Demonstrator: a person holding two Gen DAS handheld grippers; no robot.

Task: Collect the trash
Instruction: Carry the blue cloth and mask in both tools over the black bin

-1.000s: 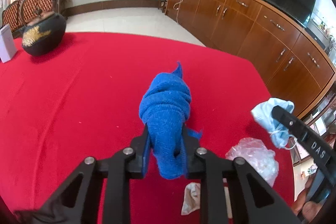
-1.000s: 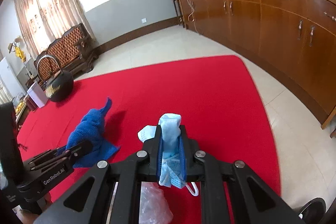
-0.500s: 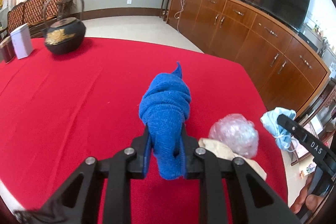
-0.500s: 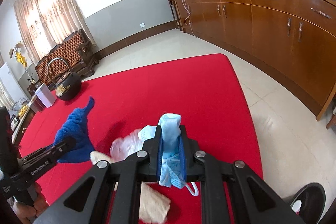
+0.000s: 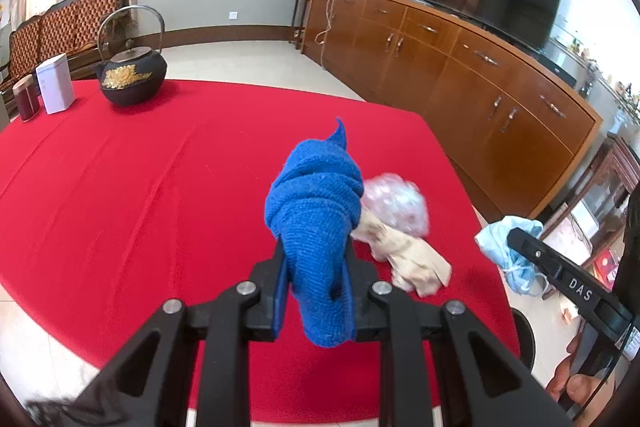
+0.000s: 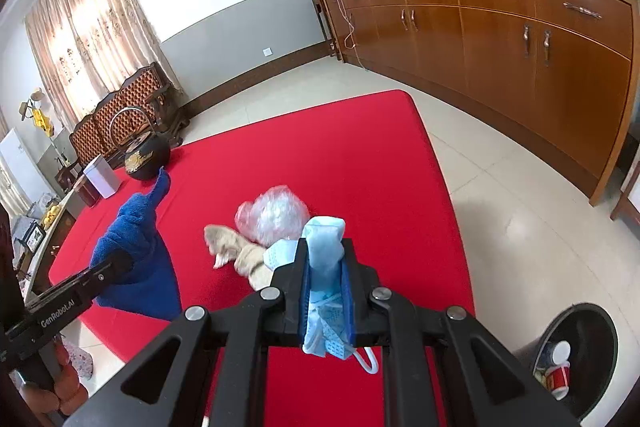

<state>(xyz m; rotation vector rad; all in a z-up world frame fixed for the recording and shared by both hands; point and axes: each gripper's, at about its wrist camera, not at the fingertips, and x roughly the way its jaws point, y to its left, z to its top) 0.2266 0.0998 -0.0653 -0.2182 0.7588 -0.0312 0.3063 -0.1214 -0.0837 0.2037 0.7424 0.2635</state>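
Observation:
My left gripper [image 5: 316, 259] is shut on a blue cloth [image 5: 316, 211] and holds it above the red table [image 5: 140, 179]. It also shows in the right wrist view [image 6: 136, 259]. My right gripper [image 6: 325, 267] is shut on a light blue face mask [image 6: 324, 247], also seen at the right of the left wrist view [image 5: 506, 243]. A crumpled clear plastic bag [image 6: 274, 213] and a beige crumpled tissue [image 6: 240, 253] lie on the table between the two grippers. A dark trash bin [image 6: 576, 355] with a cup inside stands on the floor at lower right.
A black teapot [image 5: 132, 79], a white box [image 5: 56, 89] and a dark red tin [image 5: 26, 103] stand at the table's far left. A long wooden cabinet [image 5: 460, 67] with a TV lines the right wall. Tiled floor lies between table and cabinet.
Both grippers have pulled back and risen with their loads. More of the table, the plastic bag and the tissue have come into view, and the trash bin now shows fully.

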